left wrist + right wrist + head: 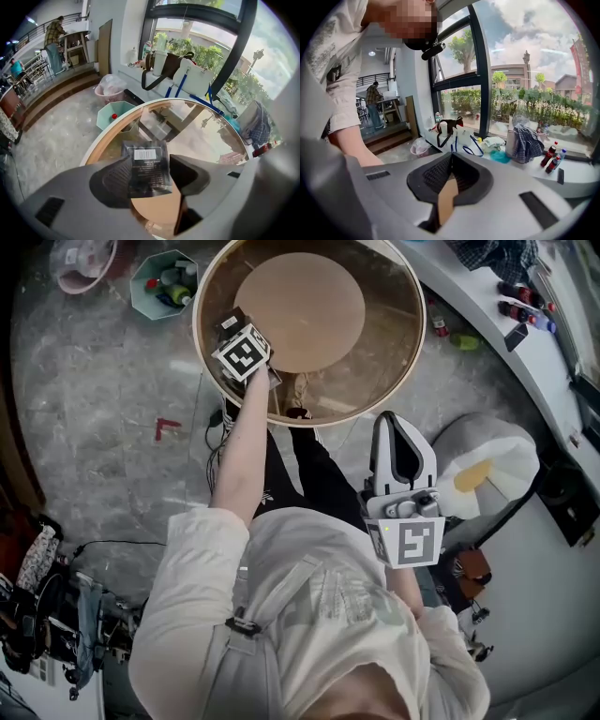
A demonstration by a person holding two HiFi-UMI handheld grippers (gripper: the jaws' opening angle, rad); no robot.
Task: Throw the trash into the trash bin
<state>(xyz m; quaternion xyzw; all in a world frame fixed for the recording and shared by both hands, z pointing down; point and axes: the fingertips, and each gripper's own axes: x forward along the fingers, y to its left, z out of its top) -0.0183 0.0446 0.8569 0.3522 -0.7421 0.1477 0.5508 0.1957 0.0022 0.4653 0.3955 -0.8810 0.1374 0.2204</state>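
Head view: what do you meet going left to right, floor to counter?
Pink basket → teal hexagonal bin → left gripper → right gripper → red-capped bottles on the counter. The round table is left out because it spans both grippers.

Left arm (242,451) was stretched right out ahead, bare forearm straight. The left gripper (151,161) tipped steeply down, jaws standing apart with a black packet (145,177) between them, one pad clear of it. Right arm (405,585) was tucked in close, right gripper (452,164) angled gently down, jaws closed together.
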